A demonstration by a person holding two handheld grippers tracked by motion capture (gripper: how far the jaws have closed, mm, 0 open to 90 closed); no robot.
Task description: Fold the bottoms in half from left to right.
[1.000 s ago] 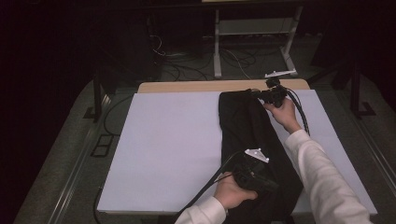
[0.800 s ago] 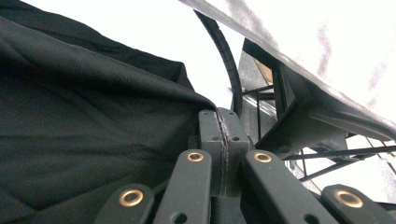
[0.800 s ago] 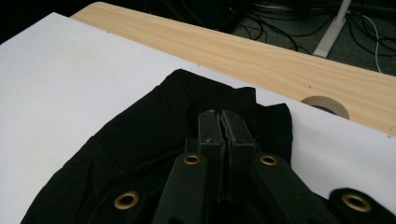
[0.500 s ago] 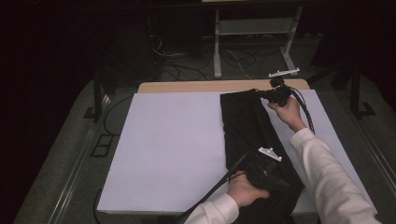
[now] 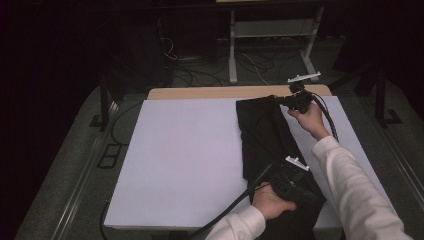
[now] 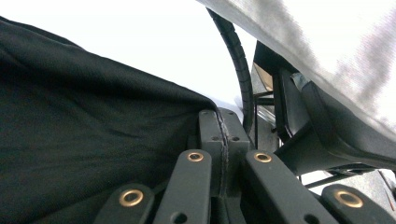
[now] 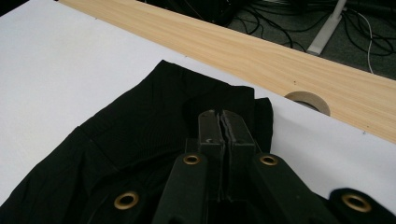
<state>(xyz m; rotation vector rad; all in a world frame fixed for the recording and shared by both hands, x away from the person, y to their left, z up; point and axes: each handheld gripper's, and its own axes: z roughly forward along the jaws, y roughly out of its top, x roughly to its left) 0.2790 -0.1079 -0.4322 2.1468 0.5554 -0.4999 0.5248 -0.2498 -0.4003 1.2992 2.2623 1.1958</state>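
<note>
A black garment lies folded lengthwise on the right half of the white counter. The left tongs are clamped on its near end, jaws pressed together on the fabric edge. The right tongs are clamped on its far end, beside the counter's wooden far edge.

I count 1 black cloth, 1 white sheet, 1 table, and my 2 grippers: left, right.
</note>
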